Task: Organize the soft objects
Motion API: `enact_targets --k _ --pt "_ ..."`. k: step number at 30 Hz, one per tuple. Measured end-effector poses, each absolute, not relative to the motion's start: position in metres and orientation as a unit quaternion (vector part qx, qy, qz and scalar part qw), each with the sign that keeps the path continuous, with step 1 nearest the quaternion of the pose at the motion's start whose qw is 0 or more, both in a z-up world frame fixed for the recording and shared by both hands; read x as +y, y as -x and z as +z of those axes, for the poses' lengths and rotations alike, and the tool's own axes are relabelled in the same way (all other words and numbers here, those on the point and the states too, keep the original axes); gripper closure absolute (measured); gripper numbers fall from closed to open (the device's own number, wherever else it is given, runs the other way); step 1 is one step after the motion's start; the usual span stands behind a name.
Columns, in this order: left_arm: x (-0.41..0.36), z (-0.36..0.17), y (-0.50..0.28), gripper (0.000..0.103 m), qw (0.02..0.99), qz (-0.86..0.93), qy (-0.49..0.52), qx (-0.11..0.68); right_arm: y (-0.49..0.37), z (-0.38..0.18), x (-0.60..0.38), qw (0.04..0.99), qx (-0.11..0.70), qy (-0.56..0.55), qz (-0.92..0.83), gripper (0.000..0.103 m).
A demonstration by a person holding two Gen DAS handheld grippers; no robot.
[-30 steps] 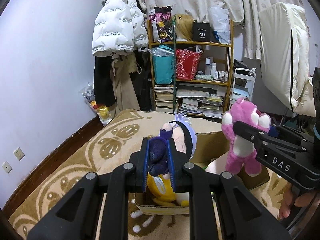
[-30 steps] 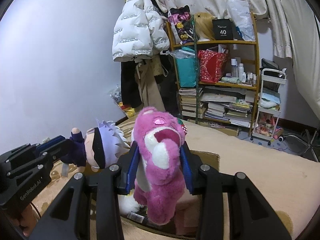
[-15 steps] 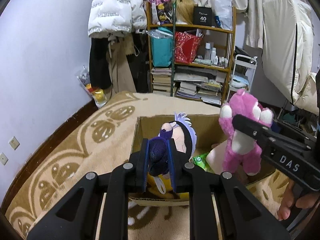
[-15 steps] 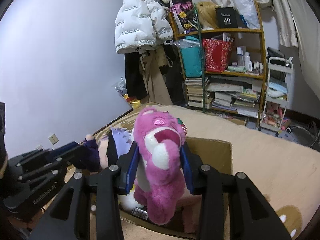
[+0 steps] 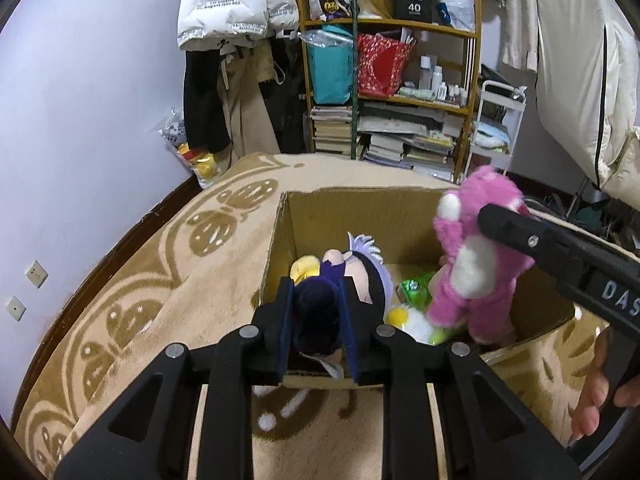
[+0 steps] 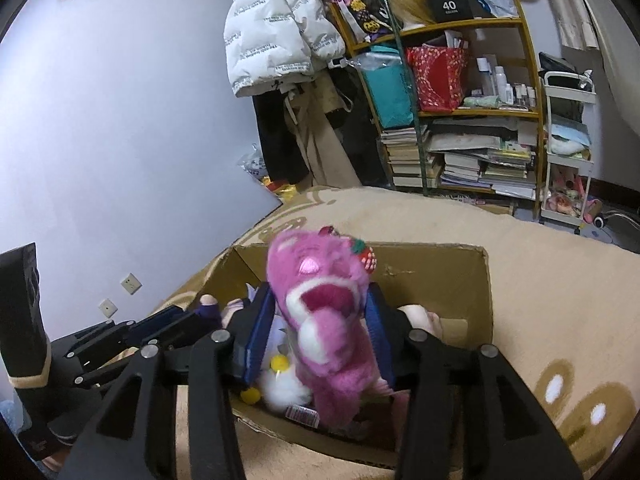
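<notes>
An open cardboard box [image 5: 352, 208] stands on the beige patterned blanket; it also shows in the right wrist view [image 6: 448, 276]. My left gripper [image 5: 318, 320] is shut on a dark-clothed, white-haired plush doll [image 5: 368, 276] and holds it just inside the box's near left part. My right gripper [image 6: 318, 328] is shut on a pink plush bear [image 6: 320, 316], held over the box's right part; the bear also shows in the left wrist view [image 5: 476, 256]. Other soft toys lie in the box: a white-and-yellow one [image 5: 412, 320] and a green one [image 5: 416, 288].
The blanket [image 5: 168, 280] surrounds the box. A wooden shelf [image 5: 384, 92] with books and bags stands behind, next to hanging coats [image 5: 236, 60] and a white trolley [image 5: 496, 128]. The purple wall [image 5: 80, 120] is on the left.
Both grippers have tilted down and lowered towards the box. The doll and the pink bear now hang inside the box's opening instead of above it.
</notes>
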State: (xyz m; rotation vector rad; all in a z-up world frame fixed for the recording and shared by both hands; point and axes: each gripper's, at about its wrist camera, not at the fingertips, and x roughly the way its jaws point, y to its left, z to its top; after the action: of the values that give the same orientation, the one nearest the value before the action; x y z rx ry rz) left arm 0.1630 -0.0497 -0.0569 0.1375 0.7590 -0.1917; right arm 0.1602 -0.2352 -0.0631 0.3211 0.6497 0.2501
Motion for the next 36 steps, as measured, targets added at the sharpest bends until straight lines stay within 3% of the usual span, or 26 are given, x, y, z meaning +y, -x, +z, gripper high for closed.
enact_targets --k 4,6,13,18,23,36 --pt "-0.048 -0.055 -0.159 0.075 0.919 -0.093 -0.067 0.377 -0.155 -0.058 -0.237 0.930 0.313 -0.157 0.115 0.040" --pt "-0.046 -0.052 -0.155 0.056 0.921 -0.092 -0.067 0.373 -0.149 -0.055 -0.239 0.931 0.311 -0.158 0.110 0.037" --pt "-0.039 -0.033 -0.131 0.031 0.933 -0.085 -0.071 0.343 -0.127 -0.043 -0.243 0.934 0.308 -0.155 0.091 0.029" --pt "-0.030 -0.014 -0.110 0.012 0.942 -0.076 -0.074 0.319 -0.104 -0.027 -0.245 0.940 0.297 -0.149 0.076 0.017" --pt "-0.022 0.005 -0.083 0.007 0.951 -0.075 -0.072 0.293 -0.077 -0.009 -0.244 0.950 0.276 -0.131 0.060 0.000" --pt "-0.007 0.037 -0.029 0.003 0.963 -0.062 -0.082 0.249 -0.017 0.027 -0.235 0.966 0.237 -0.088 0.043 0.000"
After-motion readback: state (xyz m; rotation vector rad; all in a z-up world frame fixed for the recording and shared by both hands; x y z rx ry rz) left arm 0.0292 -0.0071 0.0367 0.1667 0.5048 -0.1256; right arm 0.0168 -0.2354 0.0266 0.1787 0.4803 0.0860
